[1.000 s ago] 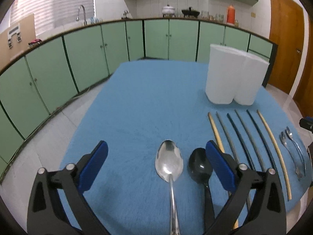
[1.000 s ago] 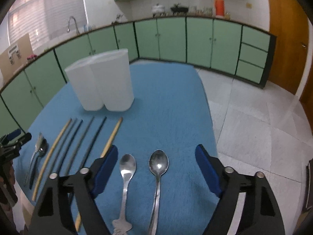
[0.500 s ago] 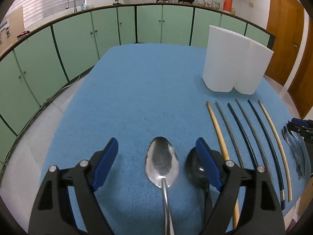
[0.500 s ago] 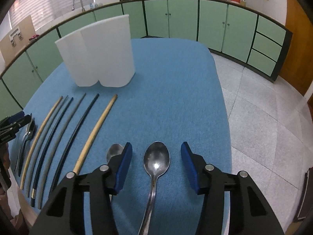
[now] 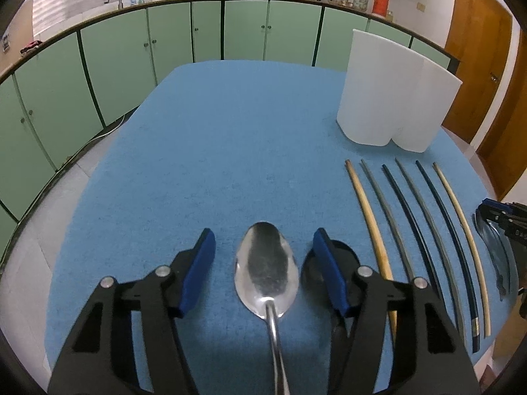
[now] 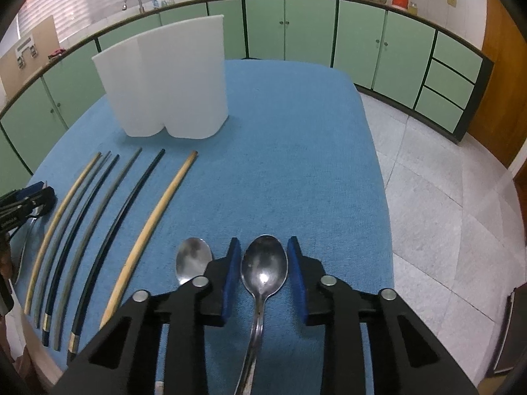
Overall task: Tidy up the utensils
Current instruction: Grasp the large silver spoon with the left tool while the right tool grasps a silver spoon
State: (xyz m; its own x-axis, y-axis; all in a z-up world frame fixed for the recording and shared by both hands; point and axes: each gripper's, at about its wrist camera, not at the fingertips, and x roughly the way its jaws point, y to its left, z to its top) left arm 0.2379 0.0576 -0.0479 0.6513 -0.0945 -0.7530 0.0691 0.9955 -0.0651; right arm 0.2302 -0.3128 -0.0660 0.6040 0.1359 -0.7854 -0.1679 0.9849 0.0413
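Observation:
In the left wrist view my left gripper (image 5: 264, 247) straddles the bowl of a large silver spoon (image 5: 266, 273) lying on the blue cloth (image 5: 230, 131). Its jaws are closing, with a gap still on both sides. A black spoon (image 5: 346, 256) lies just right of it, partly hidden by the right finger. In the right wrist view my right gripper (image 6: 263, 247) has its closing jaws close beside a silver spoon (image 6: 264, 271), neither blue pad pressing on it. A smaller spoon (image 6: 192, 258) lies to its left. Several chopsticks (image 5: 425, 227) lie in a row before the white holder (image 5: 392, 92).
The white holder (image 6: 168, 75) stands at the back of the table. Green cabinets curve round the room, and a tiled floor (image 6: 444, 197) lies beyond the table's right edge. Each gripper shows at the edge of the other's view, low over the cutlery.
Both grippers have sunk closer to the cloth and tipped downward. Their jaws have narrowed around the spoons, the right pair much more than the left.

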